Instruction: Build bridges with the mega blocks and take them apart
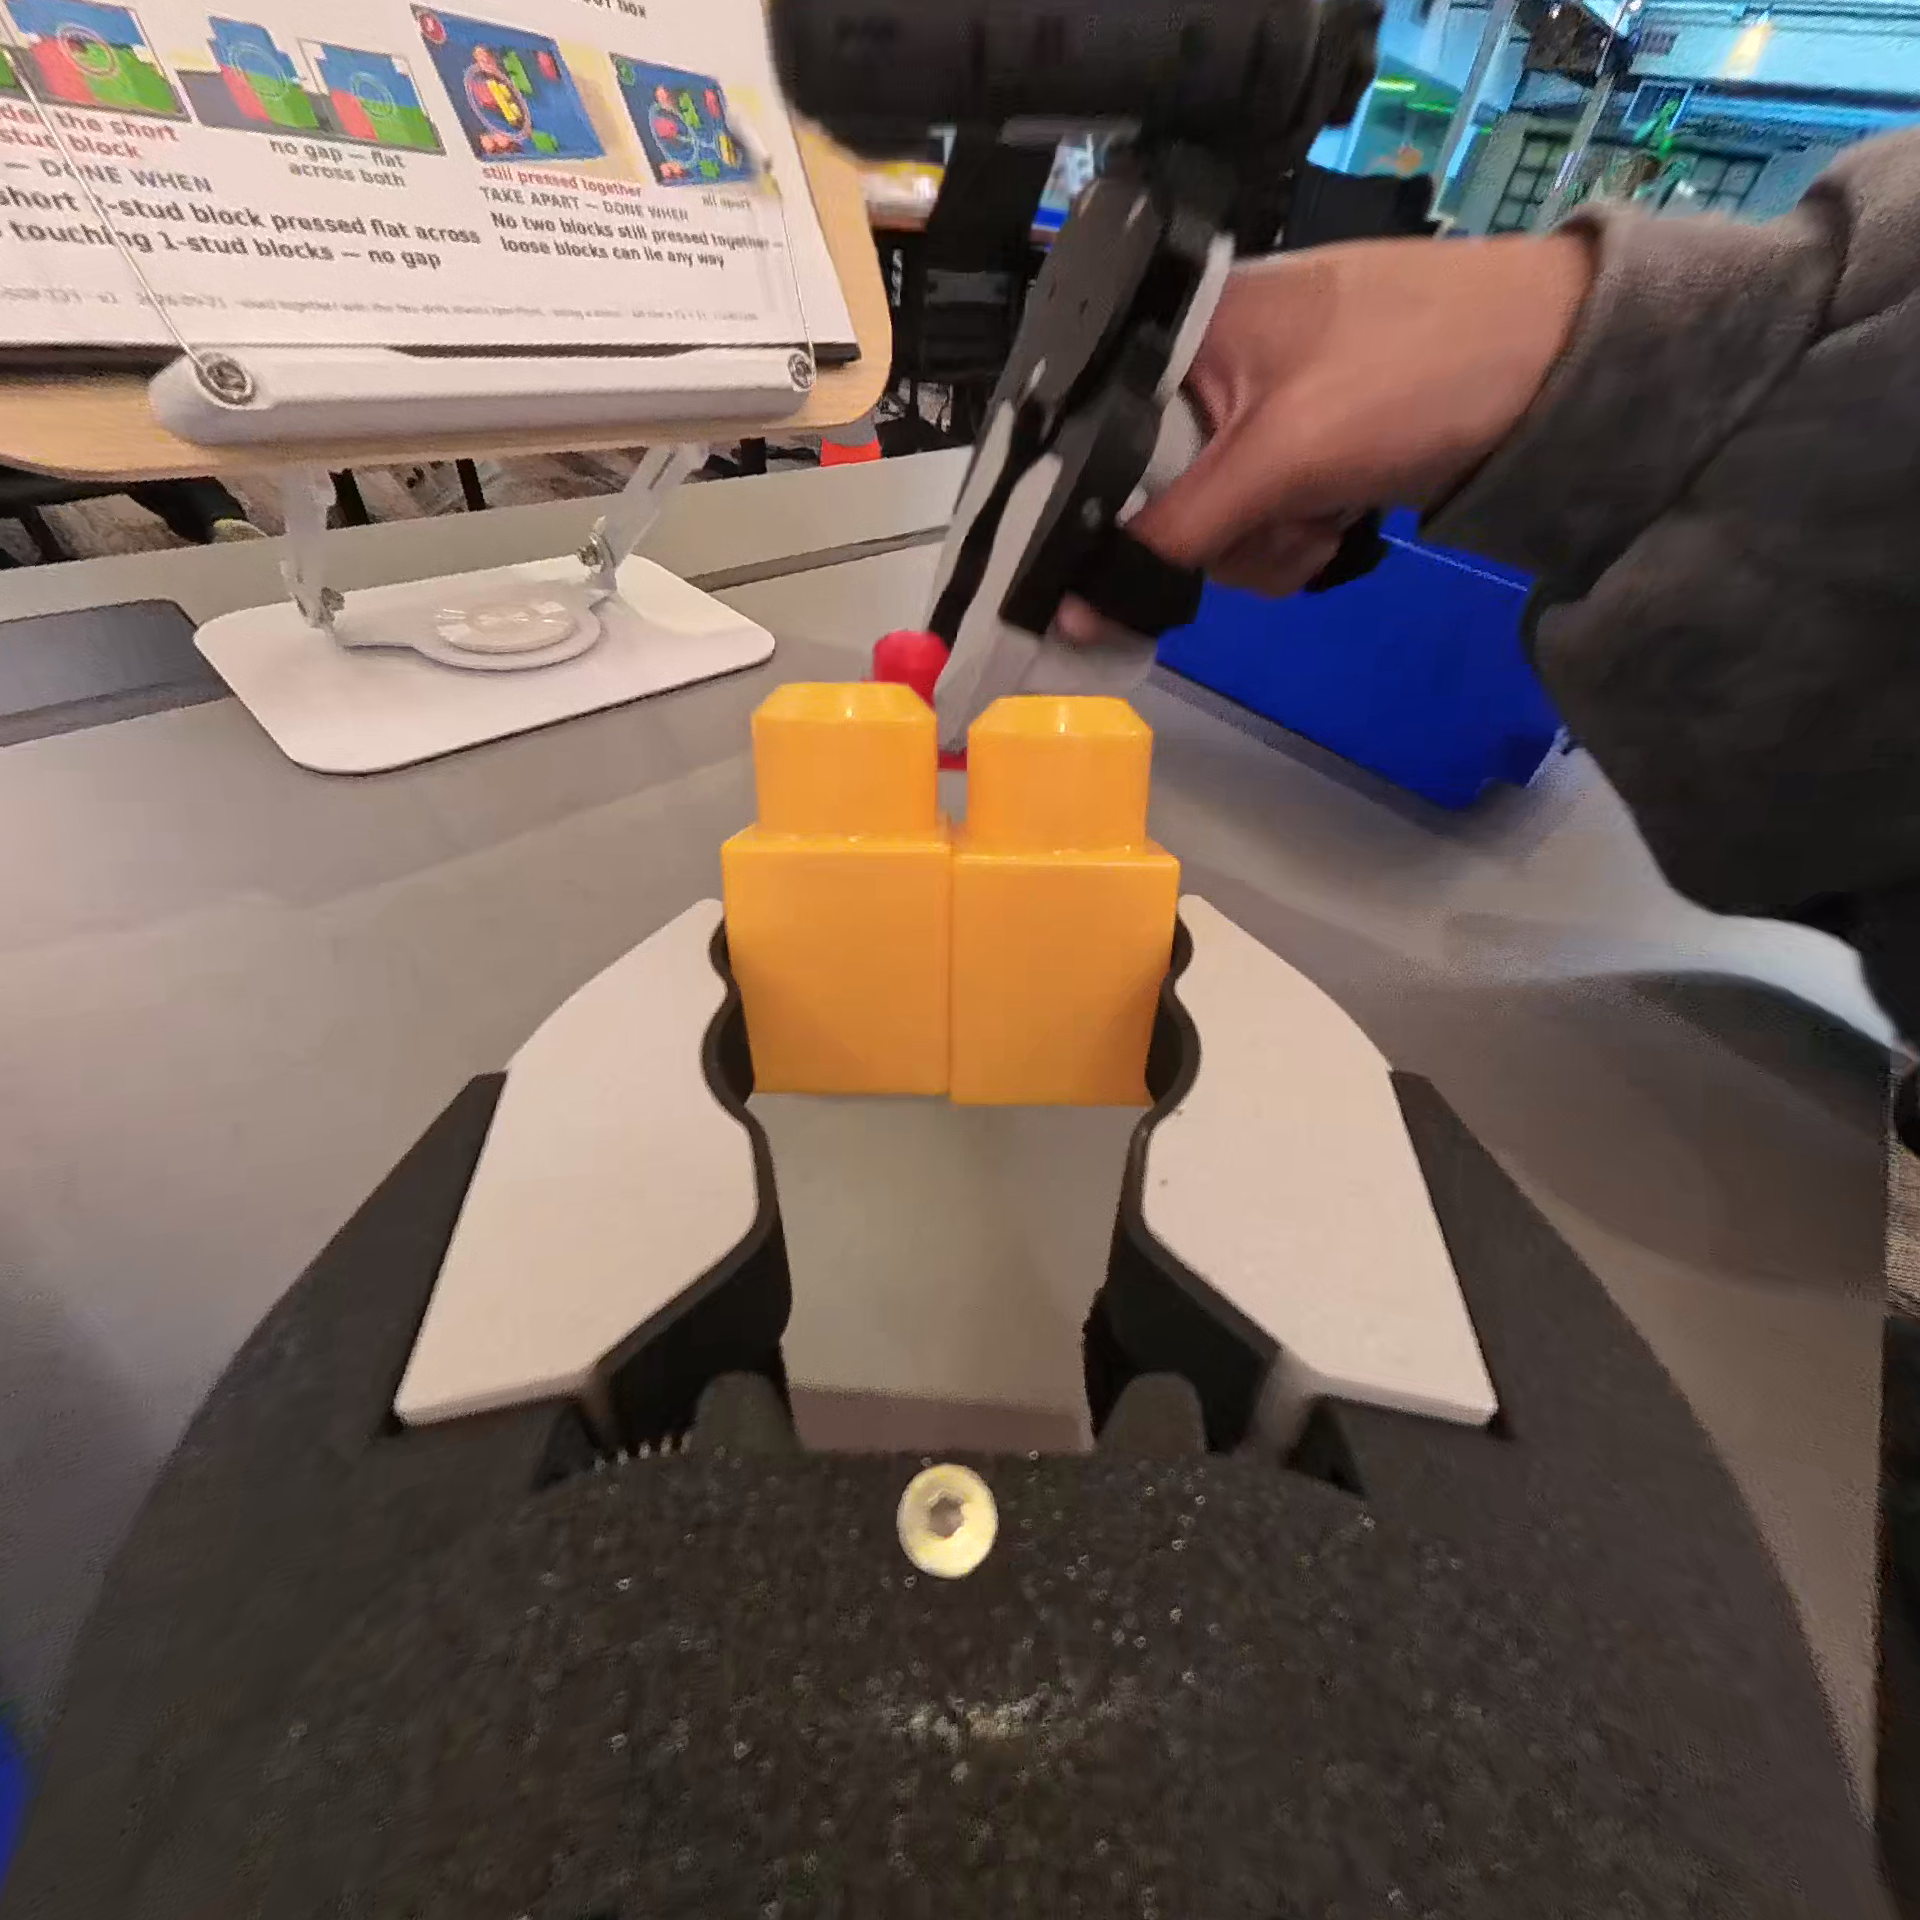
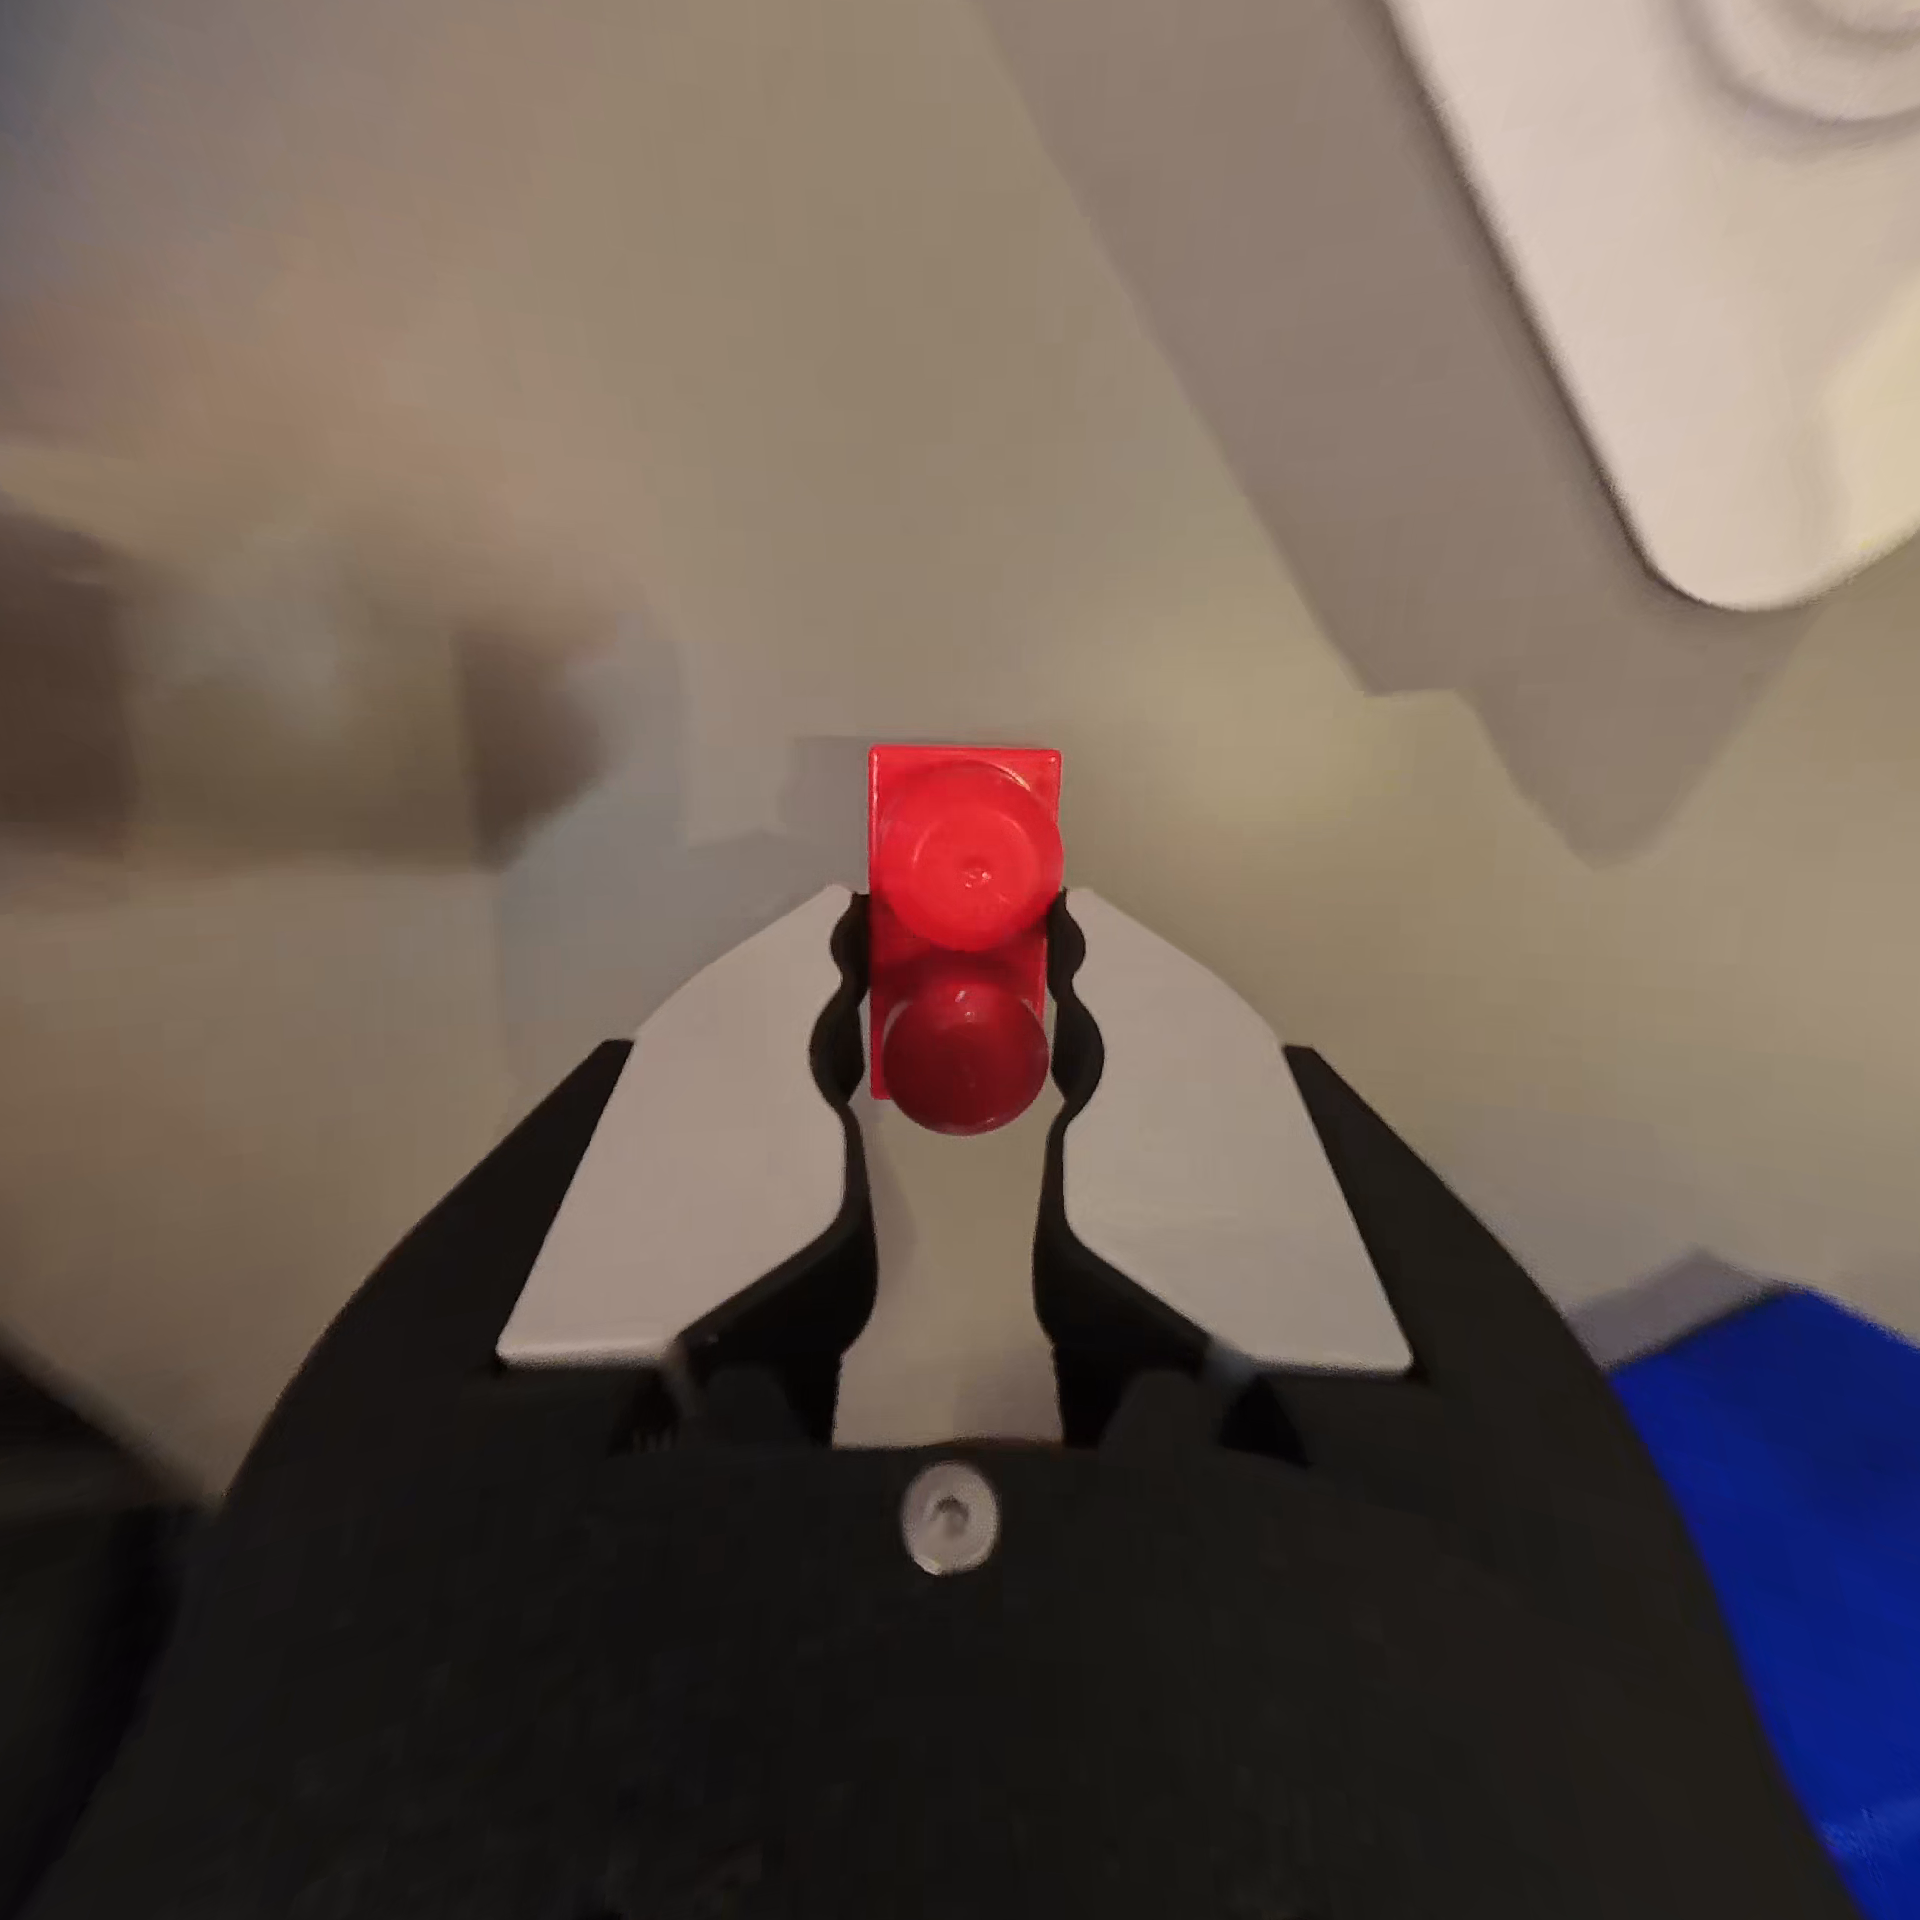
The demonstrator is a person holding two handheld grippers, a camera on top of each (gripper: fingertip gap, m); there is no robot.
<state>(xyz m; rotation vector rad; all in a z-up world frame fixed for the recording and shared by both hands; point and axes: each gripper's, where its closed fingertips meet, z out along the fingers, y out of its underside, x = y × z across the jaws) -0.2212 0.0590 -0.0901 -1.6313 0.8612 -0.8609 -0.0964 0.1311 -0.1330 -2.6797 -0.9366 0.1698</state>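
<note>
Two orange one-stud blocks stand side by side and touching on the grey table. My left gripper is shut on the pair, one finger against each outer side. My right gripper is shut on a red two-stud block, seen from above with its studs toward the camera. In the left wrist view the right gripper points steeply down just behind the orange blocks, and the red block shows partly behind them.
A document stand with an instruction sheet sits at the back left on a white base. A blue bin is on the right. A person's hand and grey sleeve hold the right gripper. My hands' fingertips stand some 15 centimeters from each other.
</note>
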